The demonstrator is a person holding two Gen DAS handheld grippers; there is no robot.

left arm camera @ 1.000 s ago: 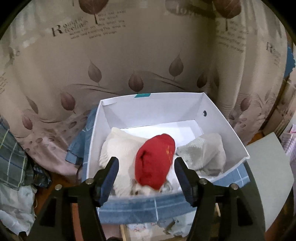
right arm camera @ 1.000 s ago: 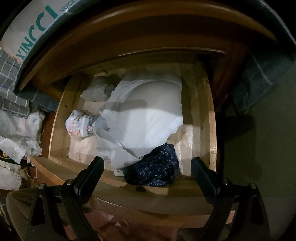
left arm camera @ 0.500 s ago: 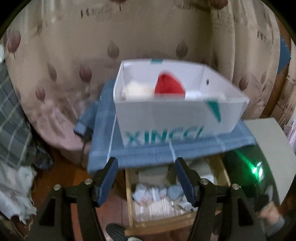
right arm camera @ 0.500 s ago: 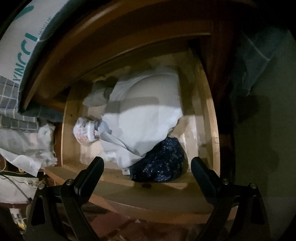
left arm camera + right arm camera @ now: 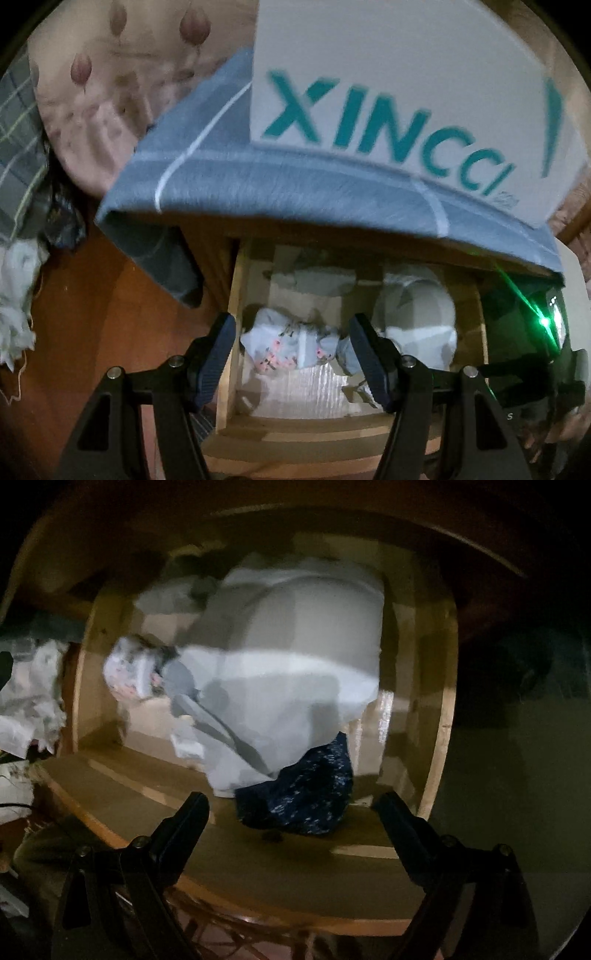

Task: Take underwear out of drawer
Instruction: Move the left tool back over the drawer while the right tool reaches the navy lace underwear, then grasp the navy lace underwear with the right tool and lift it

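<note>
Hovering over the open wooden drawer (image 5: pixel 369 430), the left gripper (image 5: pixel 291 356) stands about half open and empty, framing a small floral-print underwear bundle (image 5: pixel 284 349) at lower centre of its view. Right of that lies a pale folded garment (image 5: pixel 295 672), then (in the right wrist view) dark navy underwear (image 5: pixel 306 797) at lower centre, above the empty right gripper (image 5: pixel 291 808), whose wide jaws are closing.

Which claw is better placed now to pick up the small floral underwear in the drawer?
Probably the left claw: the floral underwear sits framed between its open fingers. The right claw is closing over a dark blue garment.
</note>
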